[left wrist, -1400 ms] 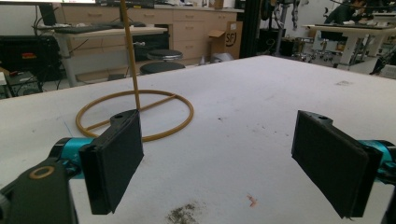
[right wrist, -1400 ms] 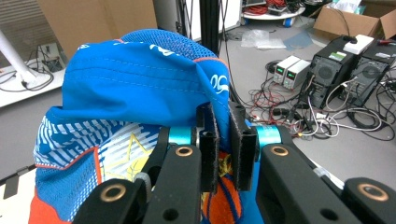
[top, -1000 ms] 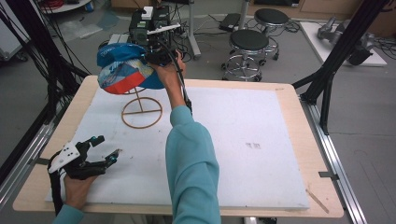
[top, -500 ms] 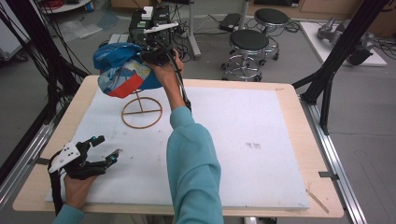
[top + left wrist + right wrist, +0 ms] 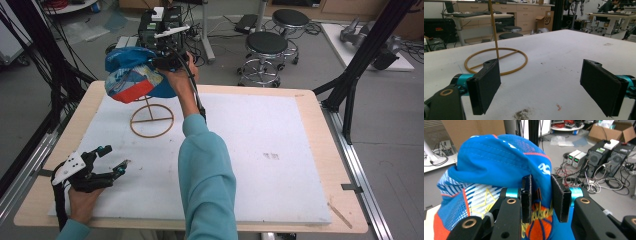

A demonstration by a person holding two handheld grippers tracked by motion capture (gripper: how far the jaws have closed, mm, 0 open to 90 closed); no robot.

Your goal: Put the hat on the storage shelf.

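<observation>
**Cap settles on wire stand as right jaws ease apart**

A broad table (image 5: 300, 165), its light wooden rim framing a white, faintly scuffed sheet, carried the work. At its far left corner a person's right arm, in a teal sleeve (image 5: 207, 175), reached forward and up to a blue fabric cap (image 5: 132, 75) resting on top of a thin stand (image 5: 151, 119). The cap was soft and domed, of stitched cloth with mesh-like striped panels in white, blue and orange and a basketball print. The stand was slender and tan, a flat ring braced by a crossbar, with a single upright stem rising under the cap.

The right gripper (image 5: 541, 195) was at the cap's near side. Its black, flat-padded jaws had just been opening; a fold of the cloth lay between them, and a narrow gap showed beside the pads, so the pinch appeared to be letting go. Judged from this, the step in hand was the release of the cap onto the stand. The next move would call for widening the jaws until clear of the cloth, then drawing back gently so the cap did not drag or tip the light stand.

The left gripper (image 5: 540, 85) rested low over the table's near left part, jaws spread wide with nothing between them.
</observation>
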